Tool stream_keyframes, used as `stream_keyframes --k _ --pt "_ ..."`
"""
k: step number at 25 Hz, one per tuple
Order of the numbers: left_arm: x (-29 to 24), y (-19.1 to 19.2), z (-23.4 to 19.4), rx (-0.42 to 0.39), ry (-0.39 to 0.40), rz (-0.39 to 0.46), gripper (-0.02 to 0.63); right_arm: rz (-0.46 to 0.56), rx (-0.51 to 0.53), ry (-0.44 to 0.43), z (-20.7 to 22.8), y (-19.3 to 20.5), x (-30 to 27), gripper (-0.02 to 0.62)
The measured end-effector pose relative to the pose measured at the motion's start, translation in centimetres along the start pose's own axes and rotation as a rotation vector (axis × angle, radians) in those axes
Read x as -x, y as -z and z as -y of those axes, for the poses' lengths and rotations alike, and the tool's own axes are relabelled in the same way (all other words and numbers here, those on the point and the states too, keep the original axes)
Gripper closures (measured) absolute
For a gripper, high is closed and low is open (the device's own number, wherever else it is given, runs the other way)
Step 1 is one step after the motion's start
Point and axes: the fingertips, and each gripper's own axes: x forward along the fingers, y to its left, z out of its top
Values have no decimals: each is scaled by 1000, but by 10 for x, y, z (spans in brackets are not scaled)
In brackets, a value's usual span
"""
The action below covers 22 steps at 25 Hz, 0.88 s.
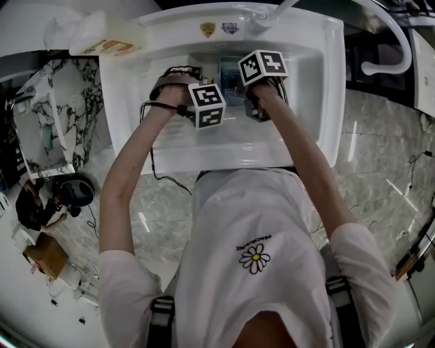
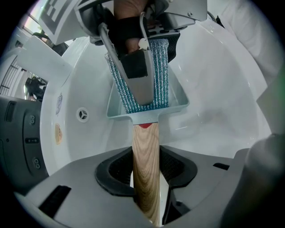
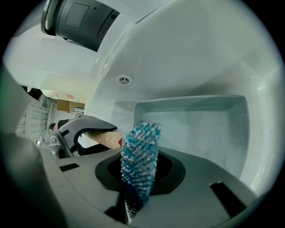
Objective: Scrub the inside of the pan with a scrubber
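Observation:
A pale blue-green rectangular pan [image 2: 178, 100] is held over the white sink by its wooden handle [image 2: 146, 164]. My left gripper [image 2: 147, 178] is shut on that handle. My right gripper [image 3: 138, 178] is shut on a blue-and-silver mesh scrubber [image 3: 139, 160]. In the left gripper view the scrubber [image 2: 162, 75] reaches down into the pan and lies against its inner floor close to the handle end. From the right gripper view the pan's speckled inside [image 3: 200, 129] spreads out beyond the scrubber tip. In the head view both marker cubes sit side by side over the basin and the pan [image 1: 228, 75] shows between them.
The white sink [image 1: 319, 102] surrounds both grippers, with an overflow hole [image 2: 82, 115] in its wall. A faucet [image 1: 272, 13] rises at the back. A box [image 1: 109, 41] rests on the sink's back left corner. Marble floor and cables lie below.

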Motion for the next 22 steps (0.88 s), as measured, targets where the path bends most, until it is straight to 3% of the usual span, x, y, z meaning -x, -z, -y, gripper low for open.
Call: stream_keyframes --k 8,22 --pt "-1 1 0 -3 2 -2 443 47 38 24 6 -6 26 535" --pt "-1 1 1 -6 4 2 443 -1 -25 254 122 30 74 535"
